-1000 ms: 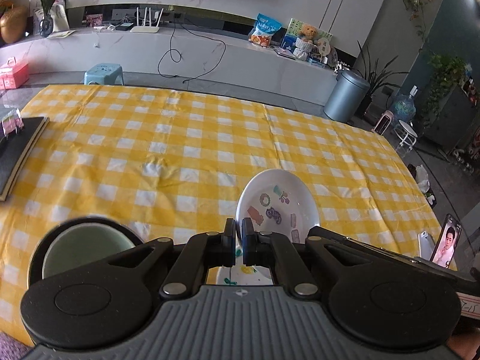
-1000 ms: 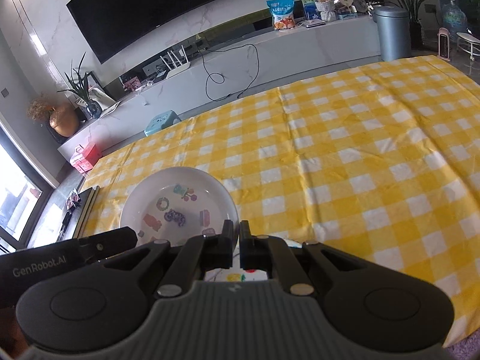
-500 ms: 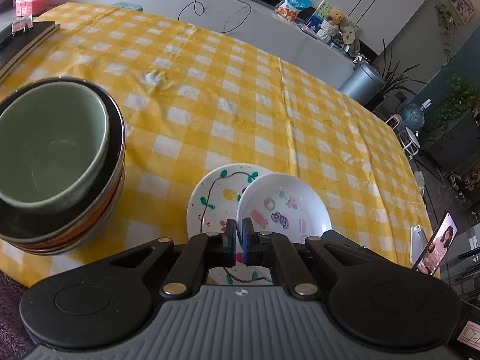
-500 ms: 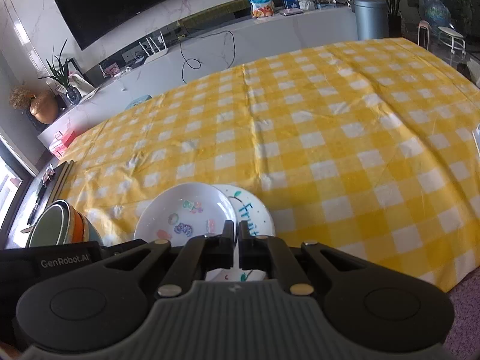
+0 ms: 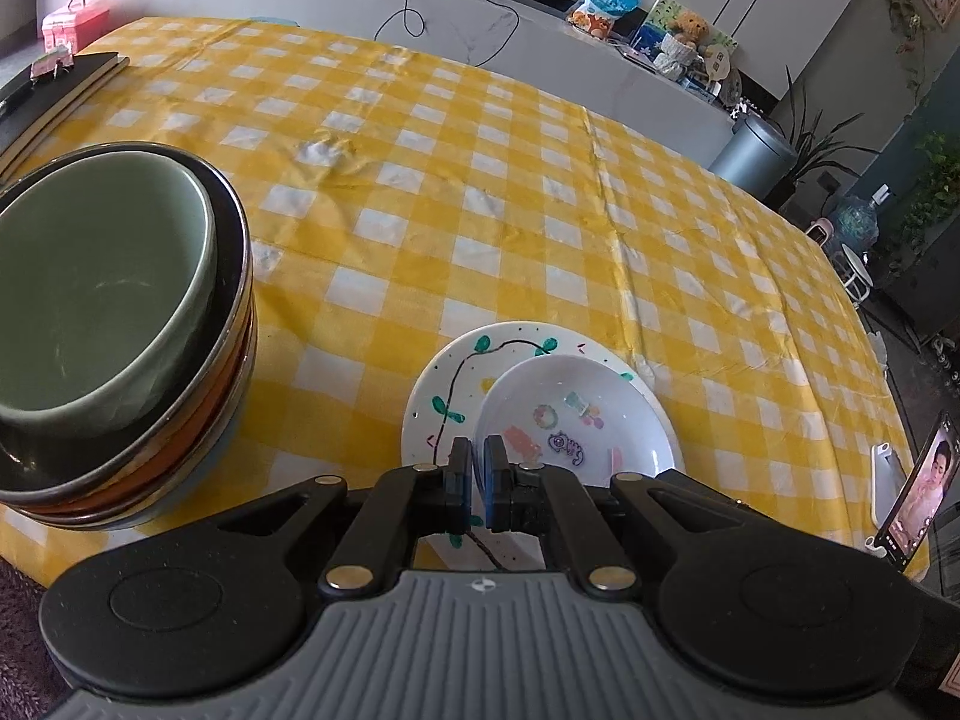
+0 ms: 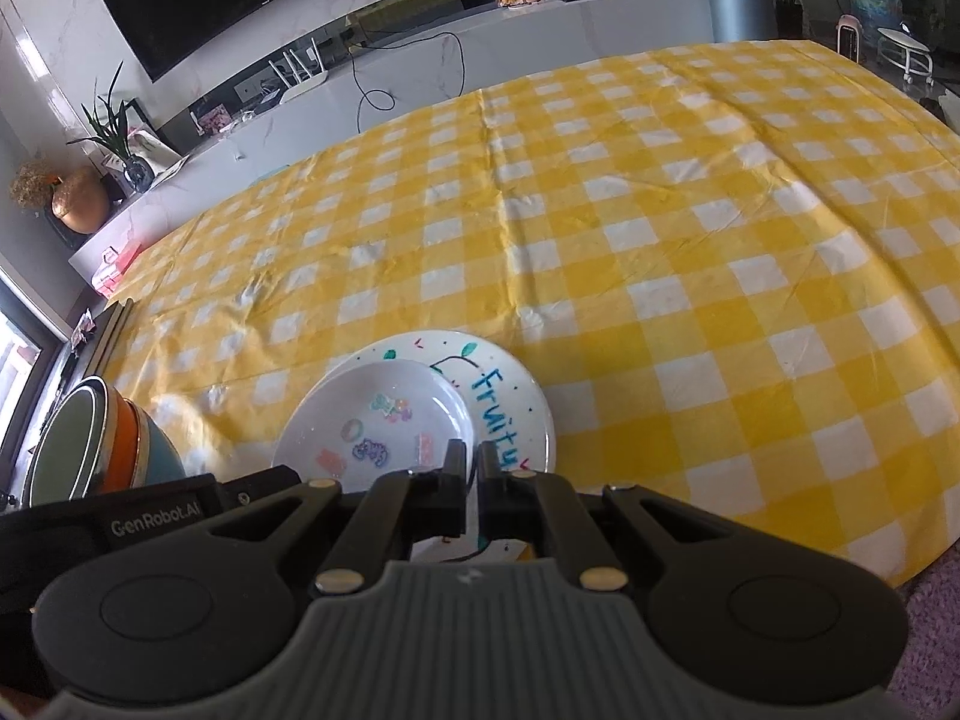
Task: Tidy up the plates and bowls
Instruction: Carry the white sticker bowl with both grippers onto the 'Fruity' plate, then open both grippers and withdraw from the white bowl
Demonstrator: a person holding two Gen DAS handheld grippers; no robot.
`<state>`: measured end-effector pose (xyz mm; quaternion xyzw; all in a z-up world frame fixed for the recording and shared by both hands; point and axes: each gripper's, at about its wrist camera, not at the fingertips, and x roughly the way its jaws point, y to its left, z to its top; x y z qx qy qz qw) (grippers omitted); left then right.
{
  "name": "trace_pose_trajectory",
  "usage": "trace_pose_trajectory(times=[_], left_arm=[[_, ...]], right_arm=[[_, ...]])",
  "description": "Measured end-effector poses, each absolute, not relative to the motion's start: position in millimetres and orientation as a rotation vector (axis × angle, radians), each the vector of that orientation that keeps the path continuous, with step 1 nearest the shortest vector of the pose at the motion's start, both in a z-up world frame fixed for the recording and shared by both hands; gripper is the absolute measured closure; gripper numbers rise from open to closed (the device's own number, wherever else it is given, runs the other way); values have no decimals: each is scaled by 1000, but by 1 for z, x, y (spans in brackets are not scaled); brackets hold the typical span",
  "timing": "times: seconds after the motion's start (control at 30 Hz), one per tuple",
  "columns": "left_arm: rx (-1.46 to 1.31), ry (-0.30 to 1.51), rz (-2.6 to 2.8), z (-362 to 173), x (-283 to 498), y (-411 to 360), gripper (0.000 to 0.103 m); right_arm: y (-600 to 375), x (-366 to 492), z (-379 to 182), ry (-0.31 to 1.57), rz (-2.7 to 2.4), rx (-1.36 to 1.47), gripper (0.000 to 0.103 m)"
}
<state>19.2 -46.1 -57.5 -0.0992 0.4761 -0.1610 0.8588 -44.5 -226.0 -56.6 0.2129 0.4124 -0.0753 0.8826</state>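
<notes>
Left wrist view: both tongs (image 5: pixel 478 468) (image 6: pixel 471 471) pinch 1 small plate (image 5: pixel 576 414), poised over the fruit plate (image 5: pixel 447 396) at 6 o'clock on the worktop (image 5: pixel 540 210); lower level, centred, then release together.

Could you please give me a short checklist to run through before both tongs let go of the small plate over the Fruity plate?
1. Left tongs shut on the small plate at its rim: ok.
2. Right tongs shut on the same rim from the other side: ok.
3. Small plate over the Fruity plate: ok, though off-centre, toward the bowl stack.
4. Small plate resting fully on the plate below: cannot tell; the near edge is hidden by the tongs.
5. Bowl stack clear of both plates: ok, cloth shows between them.
6. Phone at the table edge clear of the plates: ok.
</notes>
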Motion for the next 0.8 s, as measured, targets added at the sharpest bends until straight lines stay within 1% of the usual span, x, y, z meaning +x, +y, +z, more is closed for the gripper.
trace_pose_trajectory(times=[0.37,0.43,0.57,0.63,0.7,0.73,0.8], left_arm=[[-142,992,-330,-65,25,-54,99],[-133,990,-332,-65,25,-55,99],[-126,983,-328,-64,25,-55,99],[-132,978,-329,-63,26,-54,92],[-153,972,-334,-61,26,-51,78],[-158,965,-333,-60,26,-50,76],[-146,948,-325,-56,25,-49,75]], right_arm=[[-223,-36,-67,871,-164,422,102],[-223,-35,-67,876,-161,424,99],[-223,-35,-68,875,-161,425,96],[-223,-35,-67,868,-165,412,91],[-223,-35,-65,858,-160,411,79],[-222,-35,-64,853,-156,409,76],[-221,-36,-62,842,-155,396,73]])
